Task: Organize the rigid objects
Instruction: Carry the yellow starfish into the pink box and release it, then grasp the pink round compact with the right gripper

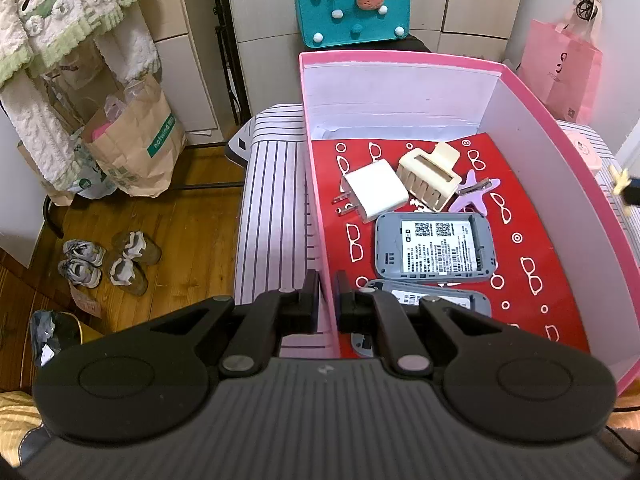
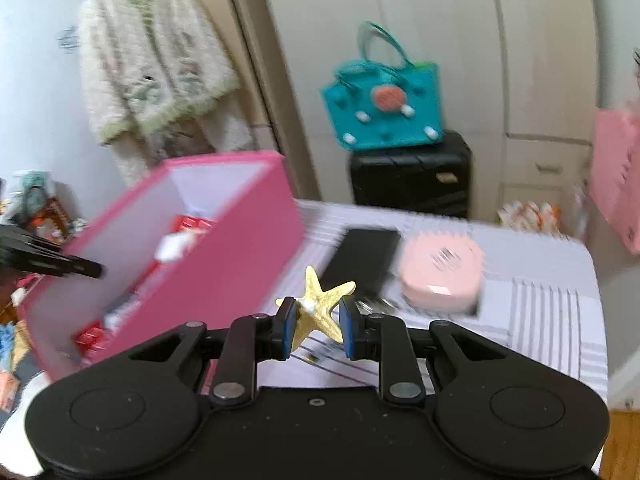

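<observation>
A pink box with a red patterned floor stands on the striped cloth. My left gripper is shut on its near left wall, one finger on each side. Inside lie a white charger, a cream hair claw, a purple star clip and two grey devices. In the blurred right wrist view, my right gripper is shut on a yellow starfish, held above the cloth to the right of the pink box.
On the striped cloth lie a flat black thing and a round pink case. Behind are a teal felt bag on a black suitcase and a pink paper bag. Shoes and brown bags sit on the floor at left.
</observation>
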`<state>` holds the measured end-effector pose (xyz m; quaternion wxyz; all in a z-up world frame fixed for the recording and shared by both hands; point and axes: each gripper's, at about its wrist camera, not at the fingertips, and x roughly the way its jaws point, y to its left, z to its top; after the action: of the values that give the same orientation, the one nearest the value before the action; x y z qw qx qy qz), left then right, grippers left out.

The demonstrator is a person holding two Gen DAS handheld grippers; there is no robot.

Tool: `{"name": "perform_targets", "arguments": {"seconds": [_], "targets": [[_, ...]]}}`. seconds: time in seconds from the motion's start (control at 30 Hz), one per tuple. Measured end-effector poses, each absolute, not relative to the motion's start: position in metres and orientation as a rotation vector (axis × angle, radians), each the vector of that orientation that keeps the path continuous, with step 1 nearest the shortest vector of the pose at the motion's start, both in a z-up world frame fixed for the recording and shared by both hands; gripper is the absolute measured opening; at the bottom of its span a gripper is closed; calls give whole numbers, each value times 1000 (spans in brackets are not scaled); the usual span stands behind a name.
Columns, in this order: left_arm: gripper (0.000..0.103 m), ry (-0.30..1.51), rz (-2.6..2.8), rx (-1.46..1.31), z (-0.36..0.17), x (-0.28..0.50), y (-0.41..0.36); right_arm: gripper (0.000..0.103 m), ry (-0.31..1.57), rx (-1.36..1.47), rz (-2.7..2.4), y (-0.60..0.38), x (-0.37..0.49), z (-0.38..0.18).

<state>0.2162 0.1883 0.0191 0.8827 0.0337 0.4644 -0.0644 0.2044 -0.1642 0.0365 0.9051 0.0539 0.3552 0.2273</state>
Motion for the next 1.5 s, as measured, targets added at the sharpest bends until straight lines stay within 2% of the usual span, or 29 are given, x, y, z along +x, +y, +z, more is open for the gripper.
{"name": "perform_targets", "arguments": {"seconds": [0.2, 0.33, 0.6, 0.87, 0.97, 1.23, 1.5], "targets": [[7, 967, -139, 77, 19, 216, 187, 27, 692, 63, 627, -130, 201, 77], [7, 972, -150, 95, 19, 217, 186, 27, 731, -11, 736, -96, 209, 87], [7, 971, -158, 109, 18, 216, 185, 27, 845, -298, 835, -25, 218, 71], [7, 969, -164, 106, 19, 216, 185, 27, 916, -446, 853, 5, 223, 48], [7, 969, -166, 102, 19, 217, 186, 43, 877, -389, 843, -7, 224, 55], [7, 969, -164, 95, 19, 217, 187, 46, 730, -180, 704, -86, 223, 88], [7, 969, -146, 81, 22, 216, 187, 47, 711, -97, 490, -169, 231, 66]]}}
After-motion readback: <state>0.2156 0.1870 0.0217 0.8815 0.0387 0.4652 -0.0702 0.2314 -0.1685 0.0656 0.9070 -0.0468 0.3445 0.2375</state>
